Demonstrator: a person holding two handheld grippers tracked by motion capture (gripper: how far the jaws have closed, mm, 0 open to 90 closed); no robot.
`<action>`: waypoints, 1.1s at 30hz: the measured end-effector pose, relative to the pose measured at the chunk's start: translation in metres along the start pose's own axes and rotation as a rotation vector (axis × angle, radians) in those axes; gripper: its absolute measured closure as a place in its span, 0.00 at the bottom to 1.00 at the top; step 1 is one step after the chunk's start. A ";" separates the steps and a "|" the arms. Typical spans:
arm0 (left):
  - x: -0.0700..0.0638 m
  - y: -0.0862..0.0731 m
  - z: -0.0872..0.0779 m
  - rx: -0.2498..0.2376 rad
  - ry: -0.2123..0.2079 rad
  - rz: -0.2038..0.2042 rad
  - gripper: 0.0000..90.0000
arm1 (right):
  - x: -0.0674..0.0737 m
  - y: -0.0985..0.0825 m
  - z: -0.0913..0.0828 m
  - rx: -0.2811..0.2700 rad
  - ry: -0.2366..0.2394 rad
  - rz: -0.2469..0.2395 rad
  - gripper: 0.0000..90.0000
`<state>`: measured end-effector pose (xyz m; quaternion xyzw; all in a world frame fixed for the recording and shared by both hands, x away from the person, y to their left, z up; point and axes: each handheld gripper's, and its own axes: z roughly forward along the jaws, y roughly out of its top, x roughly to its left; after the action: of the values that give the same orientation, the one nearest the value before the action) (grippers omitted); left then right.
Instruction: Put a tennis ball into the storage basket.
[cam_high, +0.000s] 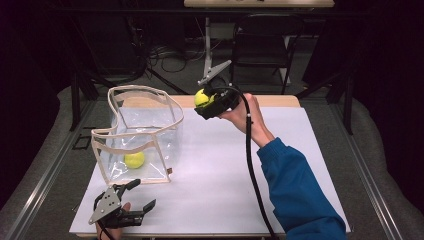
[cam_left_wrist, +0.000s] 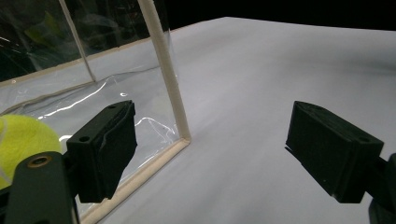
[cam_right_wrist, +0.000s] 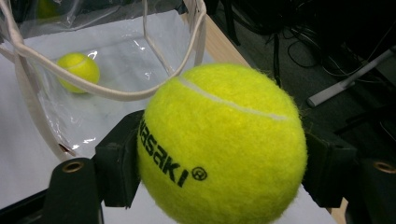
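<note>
Right gripper (cam_high: 209, 104) clamps a tennis ball (cam_right_wrist: 219, 144) up in the air beside the clear bag's (cam_high: 150, 125) open top. One ball (cam_high: 134, 159) already lies inside; this second one likely goes in next. Left gripper (cam_high: 134, 196) rests open and empty by the bag's near corner.

Fuzzy felt tennis ball (cam_right_wrist: 222, 144), glossy clear plastic bag (cam_high: 150, 125) (cloth-trimmed), matt white tabletop (cam_high: 220, 175), blk plastic tongs (cam_right_wrist: 224, 172).

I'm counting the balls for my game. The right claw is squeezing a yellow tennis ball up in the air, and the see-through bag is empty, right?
Not quite: the see-through bag already has a second tennis ball inside, as the high view shows. The right claw does squeeze a yellow tennis ball in the air.
</note>
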<state>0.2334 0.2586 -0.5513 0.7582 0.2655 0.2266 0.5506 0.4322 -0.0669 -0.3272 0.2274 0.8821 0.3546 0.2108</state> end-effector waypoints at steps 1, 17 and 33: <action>0.000 0.000 0.000 -0.004 0.005 0.001 0.18 | 0.000 0.001 0.000 -0.004 0.000 -0.001 0.29; 0.000 0.001 0.000 0.003 -0.004 0.010 0.18 | 0.008 0.011 0.003 -0.027 0.012 -0.016 0.29; 0.000 0.000 0.000 -0.005 0.002 0.000 0.18 | 0.012 0.017 0.004 -0.038 0.012 -0.033 0.29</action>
<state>0.2332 0.2585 -0.5513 0.7566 0.2653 0.2283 0.5524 0.4287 -0.0469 -0.3202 0.2069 0.8800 0.3692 0.2157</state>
